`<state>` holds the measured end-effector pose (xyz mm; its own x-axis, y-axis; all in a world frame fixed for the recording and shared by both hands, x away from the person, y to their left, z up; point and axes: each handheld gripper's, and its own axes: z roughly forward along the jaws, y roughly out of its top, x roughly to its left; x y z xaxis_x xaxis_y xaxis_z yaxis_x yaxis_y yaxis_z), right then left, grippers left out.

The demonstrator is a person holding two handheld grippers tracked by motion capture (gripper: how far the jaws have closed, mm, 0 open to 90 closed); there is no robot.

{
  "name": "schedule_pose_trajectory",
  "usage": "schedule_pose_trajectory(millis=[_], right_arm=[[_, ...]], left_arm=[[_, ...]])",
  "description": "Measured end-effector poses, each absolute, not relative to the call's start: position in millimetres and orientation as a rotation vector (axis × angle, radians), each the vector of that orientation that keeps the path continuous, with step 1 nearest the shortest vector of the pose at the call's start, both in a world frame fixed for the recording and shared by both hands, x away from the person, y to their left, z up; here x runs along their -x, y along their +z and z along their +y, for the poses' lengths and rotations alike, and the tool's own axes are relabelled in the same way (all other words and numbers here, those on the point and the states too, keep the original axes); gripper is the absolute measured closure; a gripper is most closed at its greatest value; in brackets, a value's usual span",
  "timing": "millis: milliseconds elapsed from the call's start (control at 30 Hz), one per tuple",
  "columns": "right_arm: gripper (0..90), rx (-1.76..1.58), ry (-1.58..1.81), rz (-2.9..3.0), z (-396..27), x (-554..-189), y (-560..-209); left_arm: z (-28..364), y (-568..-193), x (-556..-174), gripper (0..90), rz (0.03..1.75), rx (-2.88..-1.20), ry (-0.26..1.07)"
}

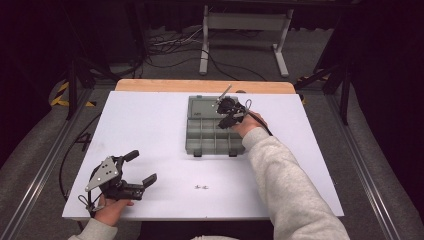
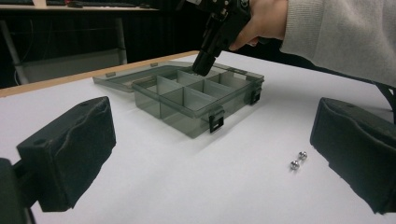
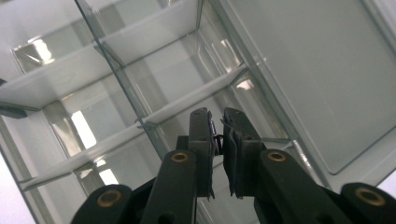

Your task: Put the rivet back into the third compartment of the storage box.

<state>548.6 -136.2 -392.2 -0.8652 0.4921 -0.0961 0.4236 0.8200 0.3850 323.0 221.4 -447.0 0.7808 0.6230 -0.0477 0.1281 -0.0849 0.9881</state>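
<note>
A smoky clear compartment box [image 1: 189, 136] lies open at mid-table, its lid [image 1: 202, 106] flat behind it. My right gripper [image 1: 225, 122] points down into a rear compartment; in the left gripper view its tip [image 2: 203, 68] dips below the box rim [image 2: 187, 122]. Its jaws [image 3: 217, 120] are shut over a divider [image 3: 187, 99], with a tiny dark piece [image 3: 214, 132] pinched between the pads, too small to identify. Two small metal balls [image 1: 201, 187] [image 2: 299, 160] lie on the white table. My left gripper [image 1: 141, 167] [image 2: 205, 186] rests open at the front left, holding nothing.
The white tabletop [image 1: 150, 125] has a wooden strip [image 1: 205, 85] along its far edge. A person's light sleeve [image 1: 285, 180] reaches across the right half. Cables and a stand's white legs [image 1: 245, 45] sit on the floor beyond the table.
</note>
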Motion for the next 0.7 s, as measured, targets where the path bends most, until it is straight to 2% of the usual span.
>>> schedule_pose_trajectory(millis=[167,200,367,500,700], right_arm=[[68.4,-0.722,0.552,2.781,-138.1,-545.8,-387.9],[61.7,-0.720,0.567,2.762,-138.7,-544.4,-384.2],[42.6,-0.727,0.669,2.706,-140.8,-533.8,-365.3],[34.0,-0.701,0.715,2.697,-141.0,-522.7,-353.9],[28.1,-0.654,0.744,2.701,-138.1,-504.7,-341.5]], left_arm=[[221.6,-447.0,-323.0,0.6,0.611,-1.625,0.455],[221.6,-447.0,-323.0,0.6,0.612,-1.625,0.455],[221.3,-446.8,-322.8,0.6,0.611,-1.624,0.455],[221.3,-446.8,-323.0,0.6,0.608,-1.629,0.455],[221.1,-446.9,-323.1,0.6,0.609,-1.628,0.456]])
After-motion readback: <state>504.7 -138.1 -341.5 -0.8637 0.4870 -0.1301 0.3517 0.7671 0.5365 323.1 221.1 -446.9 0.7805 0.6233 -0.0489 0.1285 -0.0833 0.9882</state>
